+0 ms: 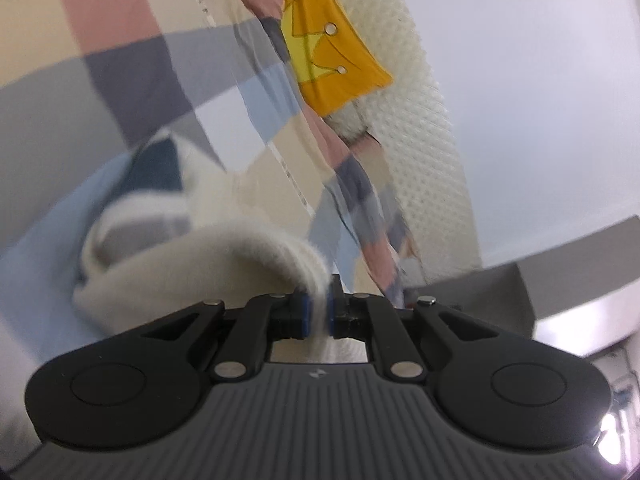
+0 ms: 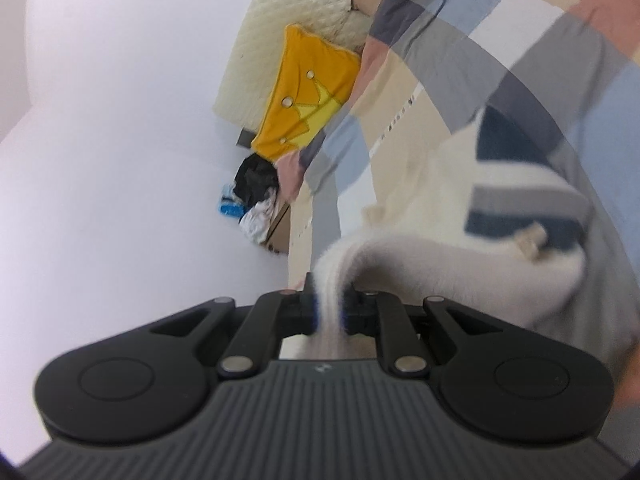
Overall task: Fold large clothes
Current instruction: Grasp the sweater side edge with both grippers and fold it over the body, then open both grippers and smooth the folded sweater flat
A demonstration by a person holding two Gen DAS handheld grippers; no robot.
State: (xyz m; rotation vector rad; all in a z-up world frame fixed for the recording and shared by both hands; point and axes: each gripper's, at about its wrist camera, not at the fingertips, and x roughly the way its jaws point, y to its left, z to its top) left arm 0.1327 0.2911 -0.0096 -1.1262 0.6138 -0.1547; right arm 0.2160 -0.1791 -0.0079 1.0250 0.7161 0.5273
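Left wrist view: one cream sweater (image 1: 208, 264); my left gripper (image 1: 318, 314) and right gripper (image 2: 329, 312) each pinch its edge, tilted slightly downward.

I read no text | small pale logo mark on gripper body (image 1: 318, 374), unreadable | bedding print too blurred

L claw (image 1: 318, 312) clamped on sweater (image 1: 208, 268)
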